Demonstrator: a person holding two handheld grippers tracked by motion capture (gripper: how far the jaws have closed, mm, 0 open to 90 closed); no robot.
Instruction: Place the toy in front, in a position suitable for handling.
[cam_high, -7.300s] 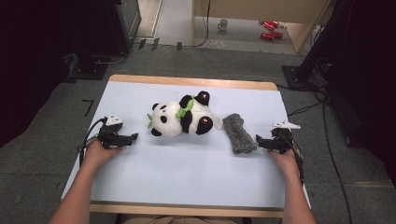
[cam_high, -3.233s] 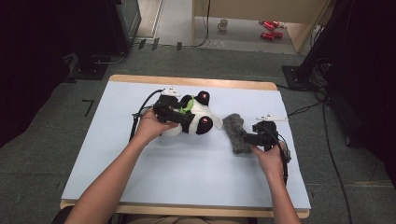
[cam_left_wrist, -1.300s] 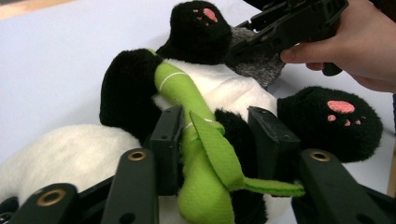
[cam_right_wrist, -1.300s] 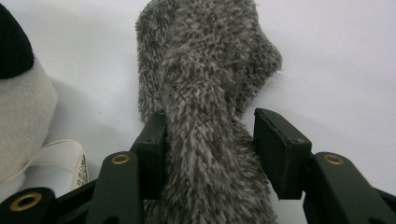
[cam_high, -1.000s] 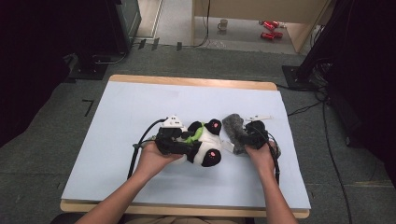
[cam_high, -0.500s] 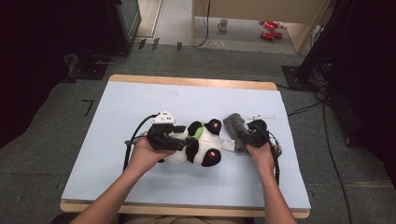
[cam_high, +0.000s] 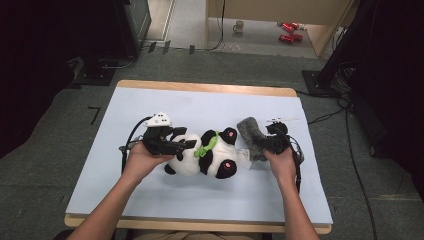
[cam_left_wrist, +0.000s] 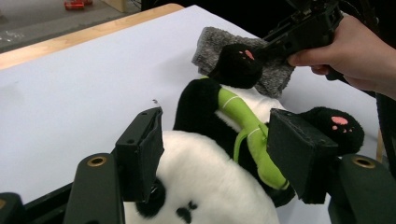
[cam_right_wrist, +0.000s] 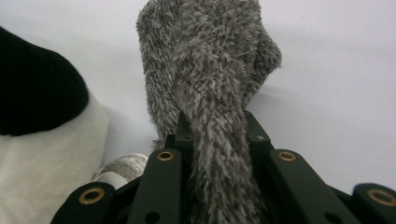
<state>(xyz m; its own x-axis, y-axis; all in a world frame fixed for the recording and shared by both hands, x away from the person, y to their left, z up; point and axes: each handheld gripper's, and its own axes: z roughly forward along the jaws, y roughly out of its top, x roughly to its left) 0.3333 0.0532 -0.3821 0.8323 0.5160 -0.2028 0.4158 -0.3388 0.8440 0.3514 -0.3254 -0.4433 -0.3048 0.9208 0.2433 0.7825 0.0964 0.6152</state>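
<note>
The pale blue table spreads across the middle of the high view, smooth and matte, with a wooden edge. At its centre lies the plush panda on its back, rounded and soft, white belly and black limbs with pink paw pads, a bright green ribbon at its neck. Just to its right, touching a raised black paw, sits the fuzzy grey sock, a shaggy, limp tube.

The left gripper hovers over the panda's head; in its own view the jaws stand apart on either side of the white head without pressing, and they have just been opening. The right gripper is clamped on a fold of the sock, the pile bunched between its pads, having just closed.

The step looks like dressing the paw with the sock. To do it well, I'd say the right hand should hold one layer of the cuff only, so the mouth gapes, while the left steadies the floppy body before the sock slides on.
</note>
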